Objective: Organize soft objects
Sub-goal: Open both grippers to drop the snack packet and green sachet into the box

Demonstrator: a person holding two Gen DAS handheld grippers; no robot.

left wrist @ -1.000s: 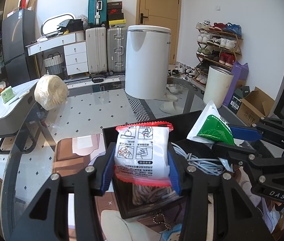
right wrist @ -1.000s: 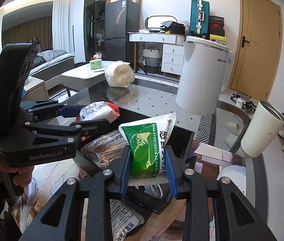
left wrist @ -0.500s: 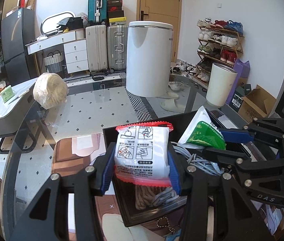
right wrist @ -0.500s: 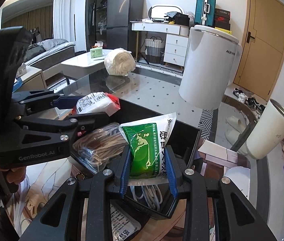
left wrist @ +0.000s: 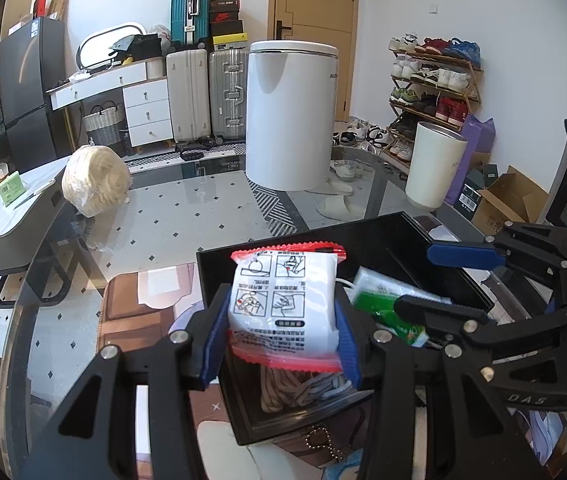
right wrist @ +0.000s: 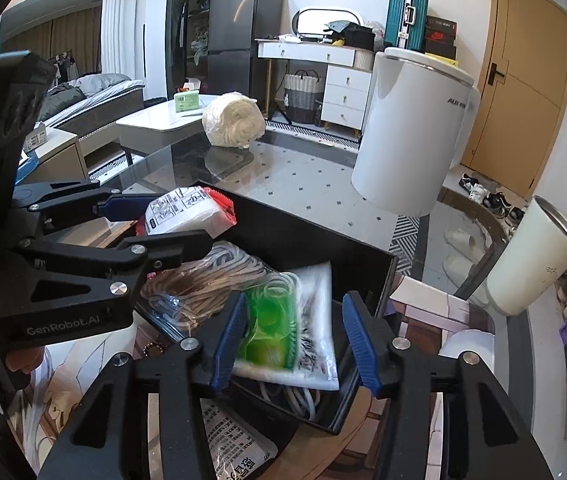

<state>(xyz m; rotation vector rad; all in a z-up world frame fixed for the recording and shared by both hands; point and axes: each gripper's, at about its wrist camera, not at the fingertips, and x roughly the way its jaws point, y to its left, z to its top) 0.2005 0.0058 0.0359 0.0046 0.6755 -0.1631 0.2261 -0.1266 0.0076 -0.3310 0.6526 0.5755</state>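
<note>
My left gripper is shut on a white packet with red edges, held above the near end of a black bin. In the right wrist view that packet sits between the left gripper's fingers. My right gripper hangs over the bin with its jaws opening. A green and white packet, blurred, falls free between them onto coiled ropes. In the left wrist view the green packet lies in the bin under the right gripper.
A bagged cream bundle lies far back on the glass table. A big white bin and a smaller white bin stand beyond the table. A printed packet lies on the mat below my right gripper.
My right gripper's jaws have parted and the green and white packet has dropped out of them into the bin. The left gripper has kept still with its packet.
</note>
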